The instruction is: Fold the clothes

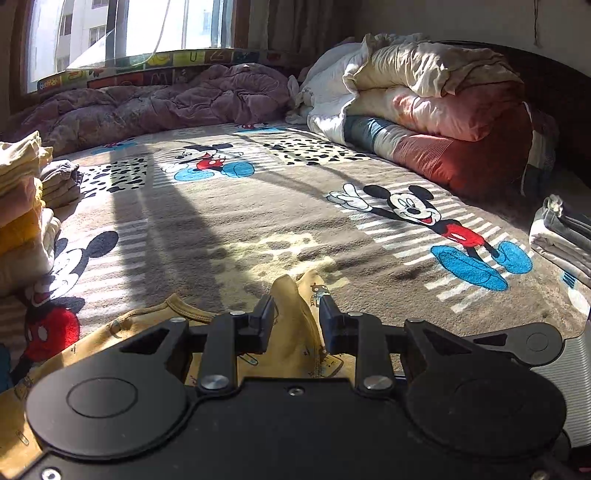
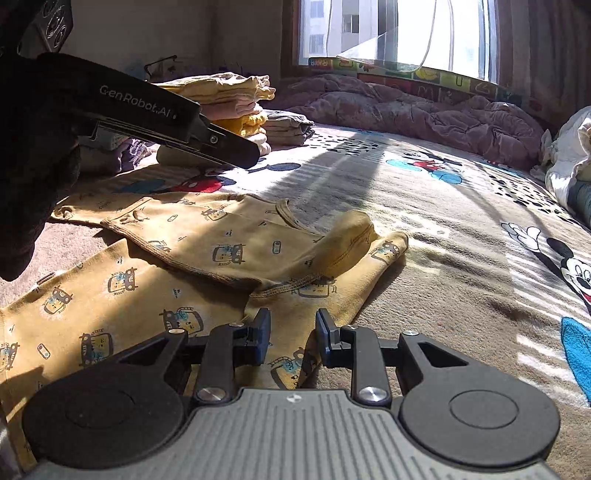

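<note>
**Yellow garment spread on a sunlit cartoon bedspread**

A bed fills both views, covered by a brown cartoon-mouse blanket (image 1: pixel 258 221) striped with sun from the window (image 1: pixel 147 26) at upper left. A purple quilt (image 1: pixel 166 99) lies under the sill; rolled bedding (image 1: pixel 436 110) sits upper right; a folded stack (image 2: pixel 236 107) stands at upper centre of the right view. The yellow printed garment (image 2: pixel 147 280) lies partly folded at lower left. The left gripper (image 1: pixel 297 314) has narrow jaws with a raised fold between them; whether they pinch it is unclear. The right gripper (image 2: pixel 291 328) hovers narrow over the hem.
</note>
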